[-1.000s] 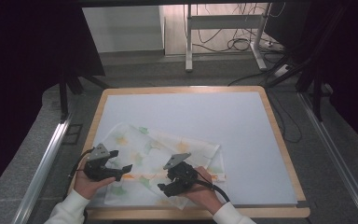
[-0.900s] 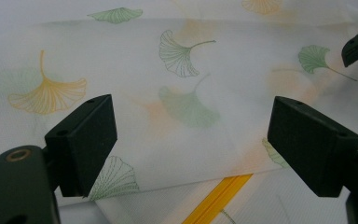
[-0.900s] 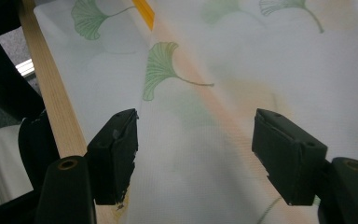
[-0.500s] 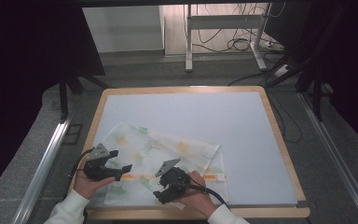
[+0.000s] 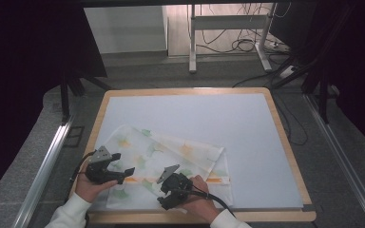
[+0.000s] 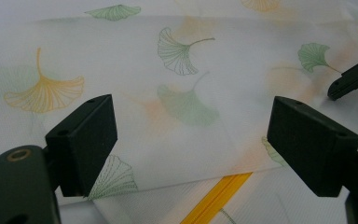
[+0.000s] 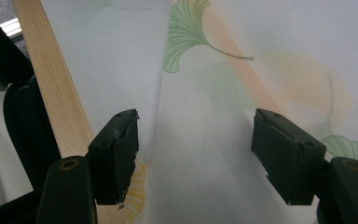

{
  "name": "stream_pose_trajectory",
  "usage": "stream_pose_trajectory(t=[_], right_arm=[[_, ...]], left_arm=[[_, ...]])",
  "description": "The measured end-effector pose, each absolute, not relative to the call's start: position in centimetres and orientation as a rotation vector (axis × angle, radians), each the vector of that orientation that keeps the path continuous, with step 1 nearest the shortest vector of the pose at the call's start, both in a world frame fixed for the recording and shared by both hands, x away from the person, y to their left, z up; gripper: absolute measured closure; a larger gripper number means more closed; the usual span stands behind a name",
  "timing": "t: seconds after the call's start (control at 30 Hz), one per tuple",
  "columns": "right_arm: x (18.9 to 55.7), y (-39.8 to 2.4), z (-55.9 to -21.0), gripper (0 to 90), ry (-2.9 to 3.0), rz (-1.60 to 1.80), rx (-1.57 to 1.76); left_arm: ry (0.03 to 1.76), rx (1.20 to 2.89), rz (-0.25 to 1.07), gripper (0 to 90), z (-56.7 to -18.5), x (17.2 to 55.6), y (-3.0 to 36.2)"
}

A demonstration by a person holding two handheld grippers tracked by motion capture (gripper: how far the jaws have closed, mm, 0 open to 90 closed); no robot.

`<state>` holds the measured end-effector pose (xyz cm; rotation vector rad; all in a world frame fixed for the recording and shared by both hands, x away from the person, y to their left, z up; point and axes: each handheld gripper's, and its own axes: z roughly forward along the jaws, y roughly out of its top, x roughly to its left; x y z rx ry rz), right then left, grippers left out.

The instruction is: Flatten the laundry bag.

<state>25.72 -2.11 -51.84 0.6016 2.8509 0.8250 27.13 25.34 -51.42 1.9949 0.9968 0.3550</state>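
Note:
A white cloth (image 5: 171,156) printed with green and orange ginkgo leaves lies folded on the front left of the table, an orange stripe (image 5: 138,180) along its near part. My left gripper (image 5: 123,164) rests over the cloth's left end, open, nothing between its jaws. In the left gripper view the cloth (image 6: 186,93) spreads below the open left gripper (image 6: 191,140), with a folded edge and the orange stripe (image 6: 216,198) near it. My right gripper (image 5: 163,199) is low over the cloth's front edge, open. In the right gripper view the cloth (image 7: 242,93) lies under the open right gripper (image 7: 196,154).
The table is a pale blue-grey mat (image 5: 218,118) in a wooden frame (image 5: 285,137). The front wooden edge (image 7: 51,88) runs just left of the right jaws. Metal rails (image 5: 47,161) flank the table, and cables (image 5: 247,45) lie on the floor behind it.
My right gripper has slid left and nearer the front edge, turning over the cloth. The left gripper has stayed put. Both remain open.

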Motion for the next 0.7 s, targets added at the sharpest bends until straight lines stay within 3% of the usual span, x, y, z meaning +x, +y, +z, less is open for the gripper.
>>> stream_pose_trajectory(t=[0.23, 0.7], right_arm=[[25.57, -2.07, -52.06, 38.6, 2.827, 0.787, 0.589], [26.45, -3.02, -51.86, 79.9, 2.785, 0.82, 0.664]], left_arm=[[0.997, 1.996, 0.355, 15.8, -51.43, 27.13, 25.32], [0.992, 1.998, 0.354, 15.8, -51.42, 27.12, 25.32]])
